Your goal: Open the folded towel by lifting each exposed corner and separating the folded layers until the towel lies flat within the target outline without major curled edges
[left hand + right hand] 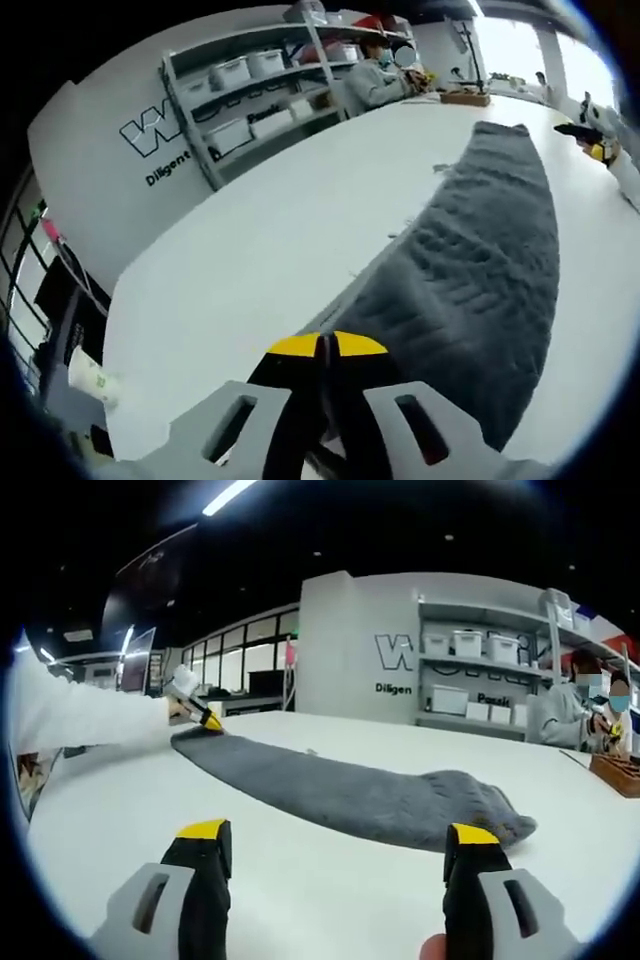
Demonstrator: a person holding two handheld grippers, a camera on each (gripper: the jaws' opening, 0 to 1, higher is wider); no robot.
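Left gripper (322, 352): jaws closed tight, yellow tips meeting, pinched on the near end of the grey towel (480, 270) at bench level. In the right gripper view the same left gripper (207, 721) sits at the far end of the towel (350, 790), tips down on the fabric, held by a person's white sleeve (80, 715).

Right gripper (340, 852): jaws wide open, nothing between them, hovering over bare bench (300, 890) just short of the towel's near side. Not touching the cloth.

Towel: lies on the white bench (260, 240) as a long narrow strip, still folded lengthwise. The end nearest the right gripper is bunched and rumpled, with a raised fold. The rest runs fairly flat toward the left gripper. I can't make out a target outline on the bench surface.

Background: shelving unit (260, 90) with white bins against a wall with partial lettering; a seated person (375, 80) at the far end of the bench, also seen in the right gripper view (560, 715) beside a wooden tray (615, 775).
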